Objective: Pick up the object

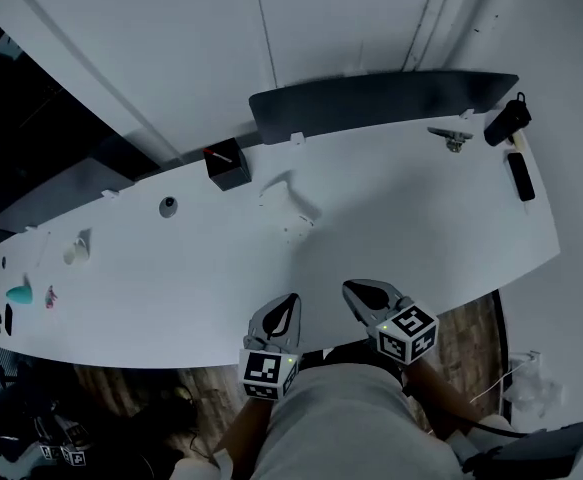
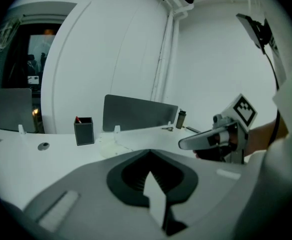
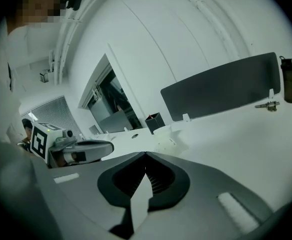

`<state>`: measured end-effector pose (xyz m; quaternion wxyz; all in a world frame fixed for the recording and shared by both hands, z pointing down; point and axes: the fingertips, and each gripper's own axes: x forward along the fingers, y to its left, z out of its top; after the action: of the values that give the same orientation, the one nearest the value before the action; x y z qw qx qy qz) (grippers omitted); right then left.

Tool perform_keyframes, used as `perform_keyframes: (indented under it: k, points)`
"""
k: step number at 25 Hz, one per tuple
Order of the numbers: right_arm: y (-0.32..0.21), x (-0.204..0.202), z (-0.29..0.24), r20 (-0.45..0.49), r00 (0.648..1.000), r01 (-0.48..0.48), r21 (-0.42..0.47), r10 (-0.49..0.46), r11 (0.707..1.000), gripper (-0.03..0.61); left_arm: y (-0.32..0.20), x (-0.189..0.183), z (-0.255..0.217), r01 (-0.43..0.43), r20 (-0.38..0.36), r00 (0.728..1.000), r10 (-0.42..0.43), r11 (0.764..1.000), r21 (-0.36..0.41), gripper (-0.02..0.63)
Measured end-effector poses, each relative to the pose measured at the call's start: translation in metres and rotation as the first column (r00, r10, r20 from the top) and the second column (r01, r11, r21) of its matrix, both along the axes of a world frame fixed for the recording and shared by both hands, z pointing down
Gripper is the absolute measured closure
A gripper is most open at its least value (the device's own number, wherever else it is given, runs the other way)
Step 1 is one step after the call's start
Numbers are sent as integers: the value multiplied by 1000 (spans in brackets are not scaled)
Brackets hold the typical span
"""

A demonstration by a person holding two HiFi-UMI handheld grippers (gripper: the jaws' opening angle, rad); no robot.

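Hovering over near edge of table [image 1: 421, 228]: left gripper [image 1: 289, 300], right gripper [image 1: 356, 288], both clenched, gripping nothing. Pale object [image 1: 289, 208], maybe clear plastic, lying well ahead of them, near black box [image 1: 227, 164].

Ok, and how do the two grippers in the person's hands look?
The left gripper and the right gripper have light grey, rounded shells that taper forward, with dark ribbed pads inside. Each carries a white cube with black square markers: left cube, right cube.
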<state>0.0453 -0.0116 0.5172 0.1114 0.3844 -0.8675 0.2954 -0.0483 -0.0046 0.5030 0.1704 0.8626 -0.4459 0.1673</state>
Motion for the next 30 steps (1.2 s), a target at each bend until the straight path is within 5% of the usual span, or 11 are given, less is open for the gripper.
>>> perform_keyframes:
  k: [5, 11, 21, 30]
  points:
    - [-51, -15, 16, 170, 985, -18, -141, 42, 990, 502, -33, -13, 15, -23, 1, 1000, 23, 999, -37, 612]
    - [-100, -9, 57, 307, 945, 2, -346, 111, 938, 451, -65, -14, 24, 58, -3, 998, -58, 996, -68, 612]
    - [-146, -30, 121, 382, 916, 116, -548, 124, 828, 402, -84, -18, 38, 123, 49, 992, -118, 987, -101, 612]
    - [-152, -42, 139, 412, 899, 154, -615, 149, 774, 408, -97, -17, 45, 111, 43, 993, -107, 986, -122, 612]
